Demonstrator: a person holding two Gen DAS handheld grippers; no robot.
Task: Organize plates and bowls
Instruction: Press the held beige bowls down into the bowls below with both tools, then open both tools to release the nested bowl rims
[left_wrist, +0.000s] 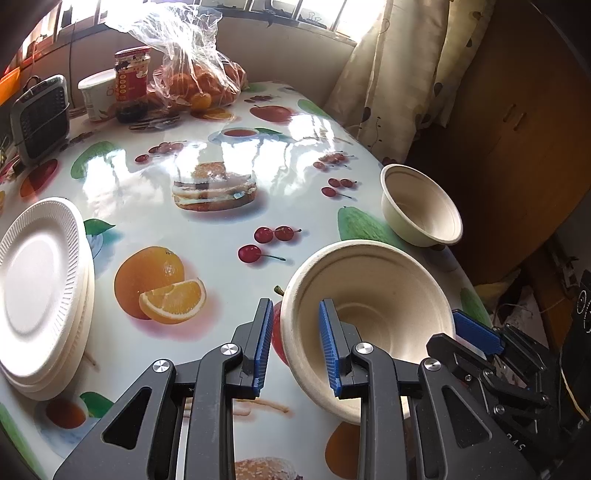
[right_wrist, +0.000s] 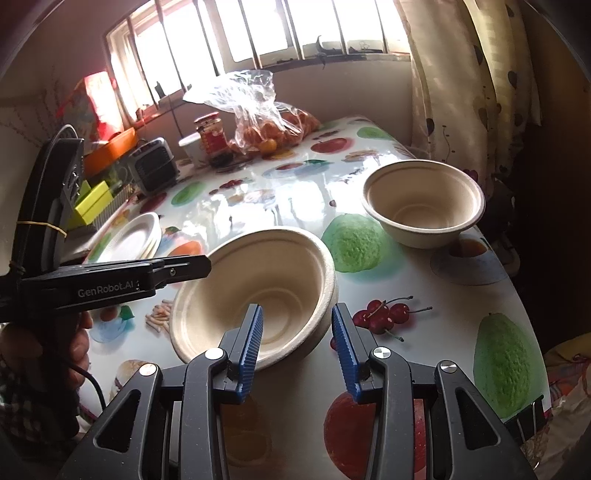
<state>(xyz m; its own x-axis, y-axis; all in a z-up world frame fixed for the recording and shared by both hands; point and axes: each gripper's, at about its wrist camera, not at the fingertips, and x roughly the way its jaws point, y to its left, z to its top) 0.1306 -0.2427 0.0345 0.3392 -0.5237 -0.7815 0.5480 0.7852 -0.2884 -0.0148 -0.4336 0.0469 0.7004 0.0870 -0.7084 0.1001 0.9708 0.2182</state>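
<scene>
A stack of beige paper bowls (left_wrist: 369, 314) (right_wrist: 255, 295) sits near the table's front right, tilted. My left gripper (left_wrist: 295, 343) is open and straddles its left rim, one finger inside the bowl and one outside. My right gripper (right_wrist: 297, 347) is open and straddles the right rim; it also shows in the left wrist view (left_wrist: 476, 332). A single beige bowl (left_wrist: 421, 205) (right_wrist: 424, 203) stands upright further back by the right edge. A stack of white plates (left_wrist: 40, 295) (right_wrist: 136, 236) lies at the left.
The table (left_wrist: 221, 229) has a glossy fruit-print cloth. At the back stand a bag of oranges (left_wrist: 199, 81), a red-labelled jar (left_wrist: 131, 85), a white cup (left_wrist: 96, 94) and a small heater (left_wrist: 40, 118). A curtain (left_wrist: 399, 74) hangs at the right.
</scene>
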